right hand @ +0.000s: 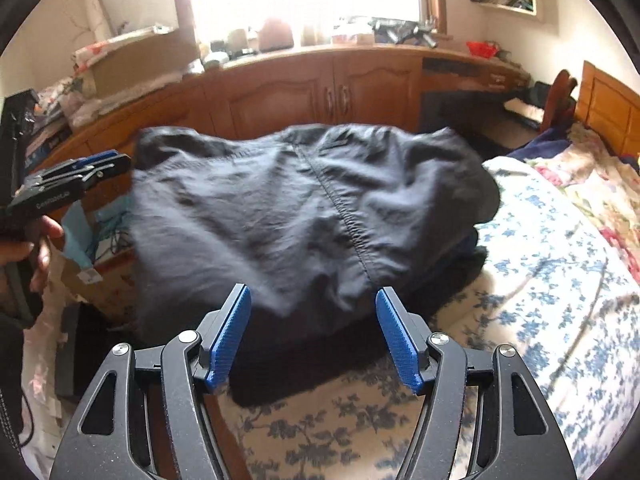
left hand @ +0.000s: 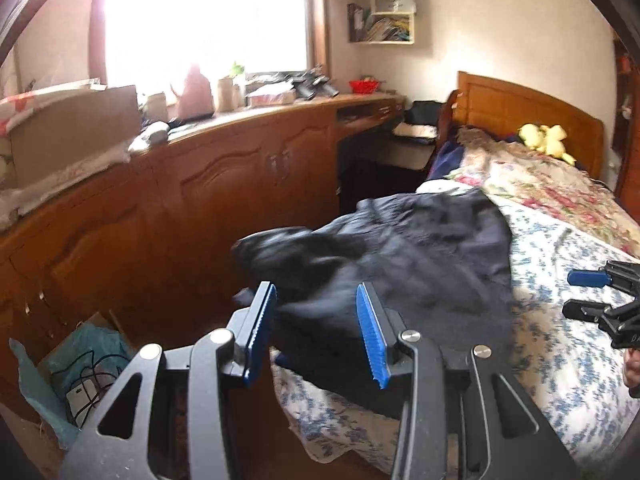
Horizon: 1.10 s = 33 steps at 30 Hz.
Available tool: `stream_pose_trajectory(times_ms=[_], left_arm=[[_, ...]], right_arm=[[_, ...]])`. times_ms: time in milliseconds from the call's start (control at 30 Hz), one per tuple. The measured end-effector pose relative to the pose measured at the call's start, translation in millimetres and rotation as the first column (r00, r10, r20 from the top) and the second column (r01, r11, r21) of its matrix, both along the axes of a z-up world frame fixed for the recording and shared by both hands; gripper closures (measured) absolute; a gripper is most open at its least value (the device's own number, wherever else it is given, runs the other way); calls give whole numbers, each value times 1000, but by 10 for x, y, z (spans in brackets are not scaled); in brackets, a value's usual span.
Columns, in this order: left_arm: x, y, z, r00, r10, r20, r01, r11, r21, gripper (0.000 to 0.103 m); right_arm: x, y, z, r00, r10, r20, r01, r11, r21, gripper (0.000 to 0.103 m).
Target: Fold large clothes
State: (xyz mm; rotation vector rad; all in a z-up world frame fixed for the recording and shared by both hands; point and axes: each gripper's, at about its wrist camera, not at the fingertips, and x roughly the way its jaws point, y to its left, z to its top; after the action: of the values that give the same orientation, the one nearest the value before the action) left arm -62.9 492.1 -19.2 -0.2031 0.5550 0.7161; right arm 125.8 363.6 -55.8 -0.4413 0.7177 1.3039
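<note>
A dark navy garment (right hand: 304,208) lies bunched on a bed w/ a blue-floral sheet (right hand: 532,280), near the bed's edge facing a long wooden cabinet (right hand: 280,92). A stitched seam runs down the garment's middle; the cloth is wrinkled and part-folded over a second dark layer beneath. One end droops off the bed edge in the left wrist view.

The left gripper (left hand: 316,328) hovers just above the garment's near edge, fingers (left hand: 262,332) moderately apart, nothing between them. In the right wrist view it shows at the left, held by a hand (right hand: 40,248), beside the garment's corner, not touching.

The right gripper (right hand: 314,330) sits just short of the garment's near hem, fingers (right hand: 230,336) wide apart, empty; cloth lies ahead of the tips, not clamped.

Step in hand, as a judgement: between folds, both grippers approaching to re-grab. Task looks roughly midway, since the garment is compact but untidy.

Next move prob. calls for each gripper to pinch a near corner or hem, top layer only, then lift together and carry it over evenly so the seam stays straight. Overhang on the left side may slide off if pulled unevenly.
</note>
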Motion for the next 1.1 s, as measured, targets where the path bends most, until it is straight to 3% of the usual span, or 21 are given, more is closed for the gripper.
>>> stream_pose_trajectory(times_ms=[233,567,833,1000,1100], left_arm=[[167,-761,254,987,-153,53,151,988,44,52],[550,-2024,532,911,-395,115,389,918,77,51],[746,-2852,593,856,-501,124,493,865,88,50],[776,-3191,578,843,-522,128,517,853,73,50],[843,-3387,506,851,-517,98,514,856,54,50]], right_arm=[[-115,-792,442,997,-69,31,67,994,84,32],[-254,-1988,737,976,-198,89,183,971,153,27],[-220,-2874,785,948,-304,90,284,941,186,21],[-227,-3353,763,927,-362,93,340,920,194,16],[-250,-3597,715,906,-411,105,387,902,190,13]])
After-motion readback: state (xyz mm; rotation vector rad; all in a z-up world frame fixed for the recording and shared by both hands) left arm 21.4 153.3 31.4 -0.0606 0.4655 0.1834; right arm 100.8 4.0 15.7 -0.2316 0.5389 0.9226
